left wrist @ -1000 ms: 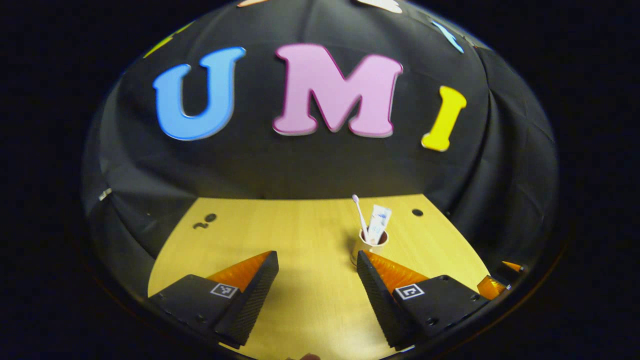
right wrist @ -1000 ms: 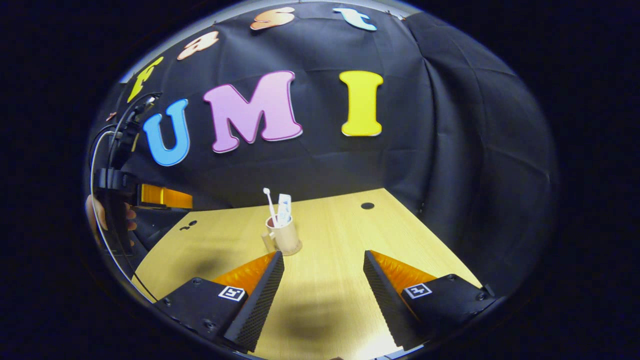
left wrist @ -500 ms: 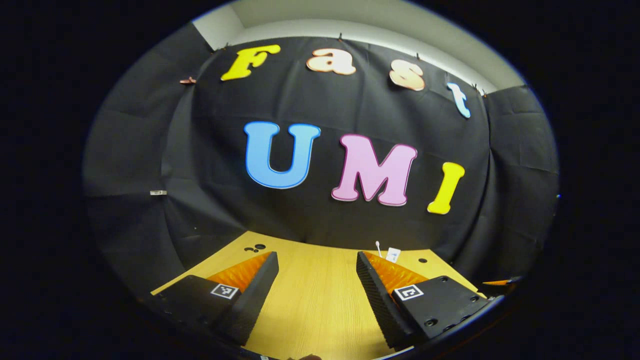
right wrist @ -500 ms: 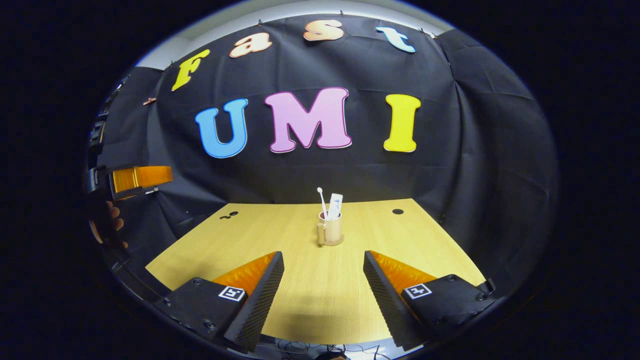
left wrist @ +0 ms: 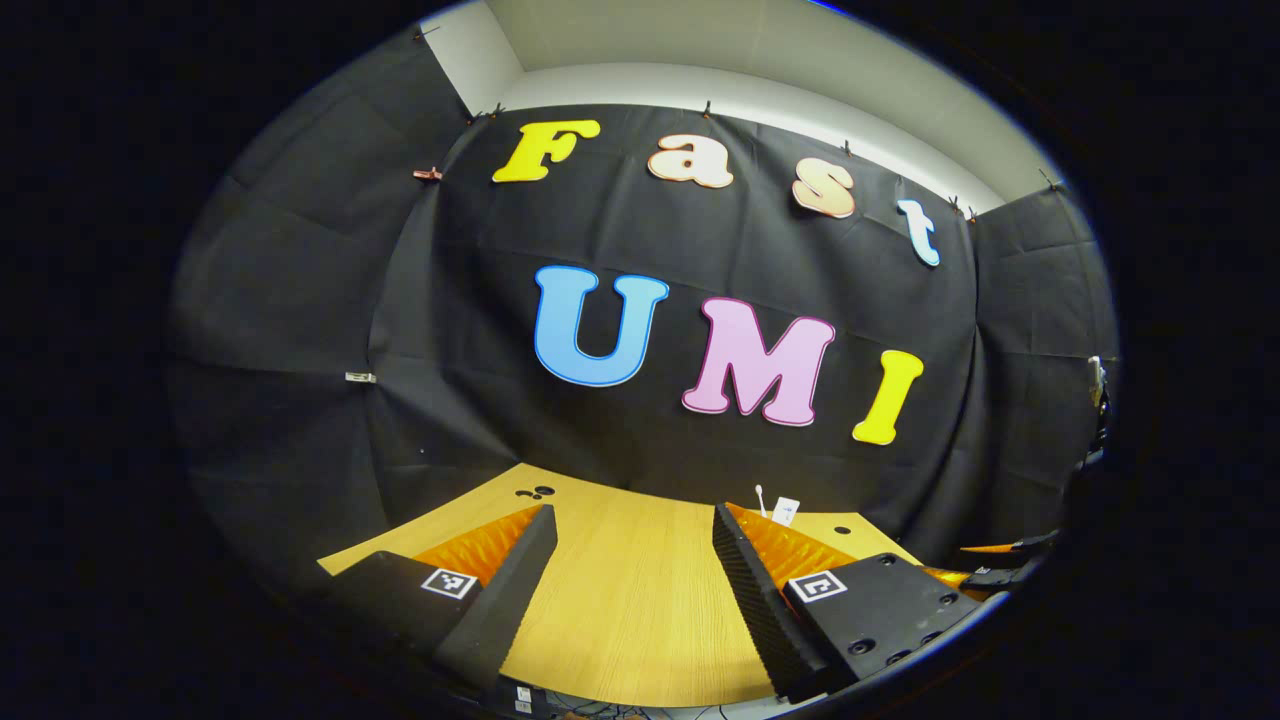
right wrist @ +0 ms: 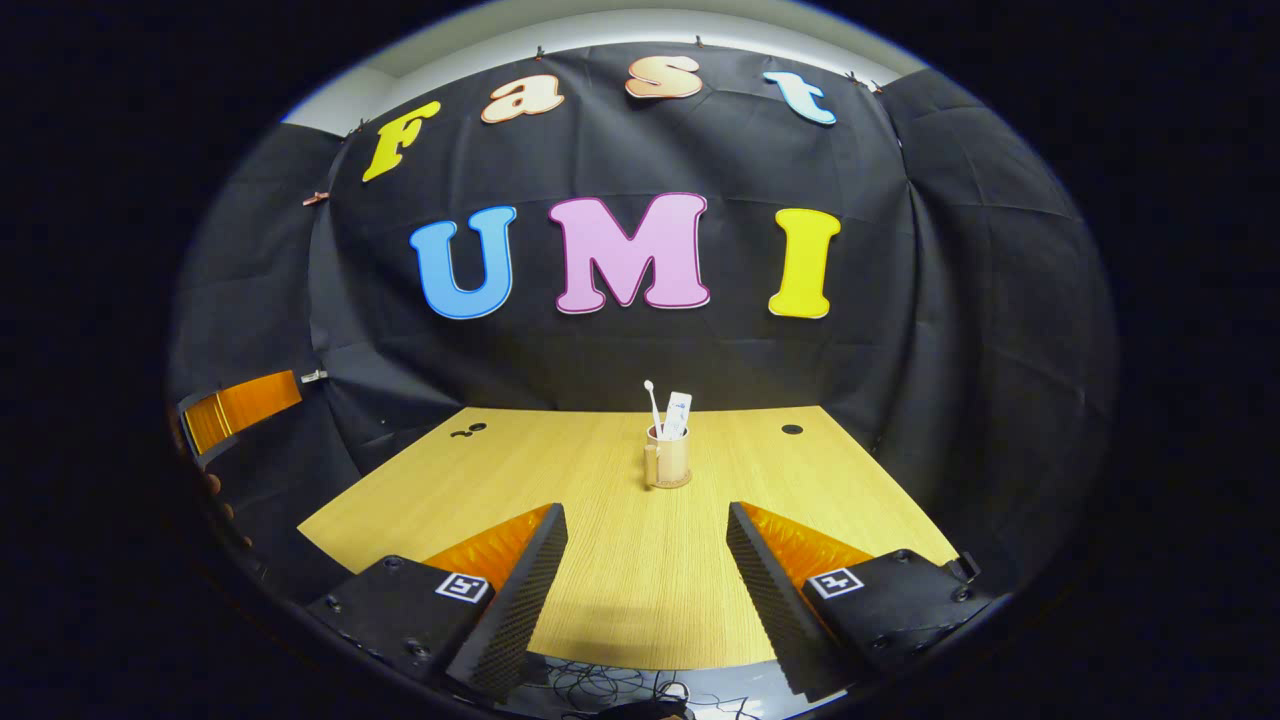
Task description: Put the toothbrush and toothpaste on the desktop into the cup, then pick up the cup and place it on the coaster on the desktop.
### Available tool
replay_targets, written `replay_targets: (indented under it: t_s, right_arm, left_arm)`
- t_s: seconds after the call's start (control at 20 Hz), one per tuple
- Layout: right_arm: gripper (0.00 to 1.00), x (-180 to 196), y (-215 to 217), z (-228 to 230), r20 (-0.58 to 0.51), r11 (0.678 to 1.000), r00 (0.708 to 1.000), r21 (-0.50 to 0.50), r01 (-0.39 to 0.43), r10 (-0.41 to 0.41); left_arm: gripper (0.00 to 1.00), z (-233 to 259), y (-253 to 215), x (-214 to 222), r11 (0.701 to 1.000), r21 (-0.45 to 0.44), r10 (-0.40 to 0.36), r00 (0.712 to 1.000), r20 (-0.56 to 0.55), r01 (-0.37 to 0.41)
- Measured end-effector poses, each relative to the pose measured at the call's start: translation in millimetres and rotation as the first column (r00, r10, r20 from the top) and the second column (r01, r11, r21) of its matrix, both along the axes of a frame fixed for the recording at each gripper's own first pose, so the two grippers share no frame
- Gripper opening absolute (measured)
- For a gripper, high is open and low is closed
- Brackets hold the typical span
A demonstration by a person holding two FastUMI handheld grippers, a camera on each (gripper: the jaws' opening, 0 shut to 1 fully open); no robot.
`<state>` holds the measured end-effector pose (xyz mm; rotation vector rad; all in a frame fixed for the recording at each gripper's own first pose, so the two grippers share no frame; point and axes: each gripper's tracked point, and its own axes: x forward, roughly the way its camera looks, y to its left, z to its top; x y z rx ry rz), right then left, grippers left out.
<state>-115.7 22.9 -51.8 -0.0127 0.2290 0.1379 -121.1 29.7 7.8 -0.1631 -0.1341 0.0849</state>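
Observation:
In the right gripper view a tan cup (right wrist: 667, 462) with a handle stands upright on a round coaster (right wrist: 668, 485) mid-table. A white toothbrush (right wrist: 652, 400) and a white toothpaste tube (right wrist: 678, 414) stick out of it. My right gripper (right wrist: 647, 515) is open and empty, well short of the cup, near the table's front edge. My left gripper (left wrist: 633, 512) is open and empty too. In its own view the toothbrush head (left wrist: 760, 494) and toothpaste top (left wrist: 786, 511) peek over its right finger, and the cup is hidden. The left gripper (right wrist: 240, 405) also appears at the far left.
The wooden table (right wrist: 560, 470) has a dark hole at the back right (right wrist: 792, 429) and small holes at the back left (right wrist: 470, 430). Cables (right wrist: 600, 688) lie below its front edge. The other gripper (left wrist: 1000, 560) shows at the right edge of the left gripper view.
Both grippers have drawn back from the cup toward the table's front edge and tilted up. The cup with brush and paste has stayed in place. Both stay open.

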Motion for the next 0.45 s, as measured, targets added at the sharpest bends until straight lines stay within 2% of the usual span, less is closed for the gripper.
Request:
replay_targets:
  t_s: [0.3, 0.45]
  right_arm:
    - [0.99, -4.8, -1.6, -16.6, -0.046, 1.000, 0.999, -0.027, -0.010, 0.009]
    - [0.98, -6.2, -10.9, -15.6, -0.056, 1.000, 0.998, -0.015, 0.018, -0.019]
  left_arm:
    - [0.97, -4.9, -32.1, 11.7, 0.997, 0.001, -0.082, 0.996, -0.041, 0.083]
    - [0.97, -7.8, -32.6, 14.6, 0.996, 0.033, -0.076, 0.996, -0.056, 0.078]
